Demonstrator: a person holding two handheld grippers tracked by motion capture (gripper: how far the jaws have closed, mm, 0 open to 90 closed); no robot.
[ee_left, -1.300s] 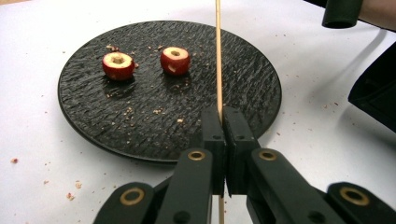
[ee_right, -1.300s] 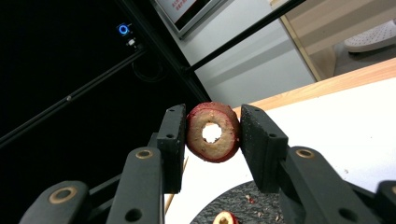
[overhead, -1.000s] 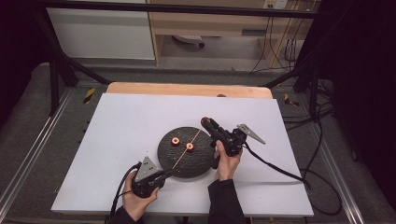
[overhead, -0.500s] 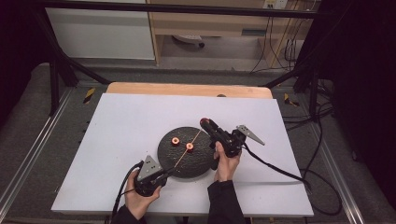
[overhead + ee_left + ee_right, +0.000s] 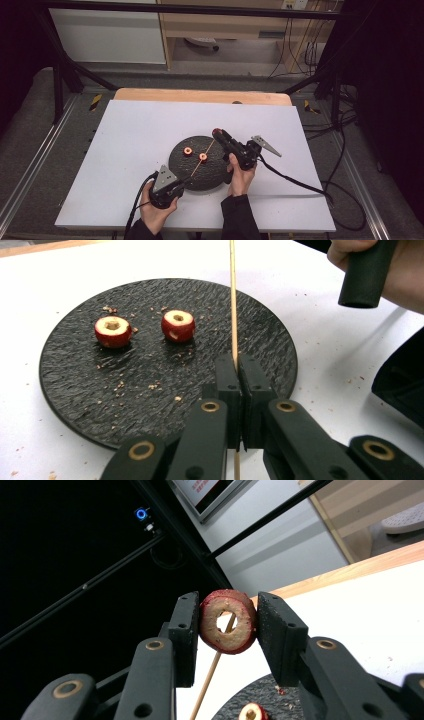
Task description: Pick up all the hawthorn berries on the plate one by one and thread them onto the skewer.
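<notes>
While the left gripper pinched a thin skewer between closed jaws at the near edge of the black plate, the right gripper clamped a cored red ring above the plate's far rim, the skewer's tip showing through its hole. Two more rings lay side by side on the plate, crumbs scattered around them.

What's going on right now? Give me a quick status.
Left hand-held gripper shut on thin wooden skewer. Right hand-held gripper shut on red cored fruit ring, skewer tip at its hole. Two more rings on round black slate plate. Nothing in the way.
</notes>
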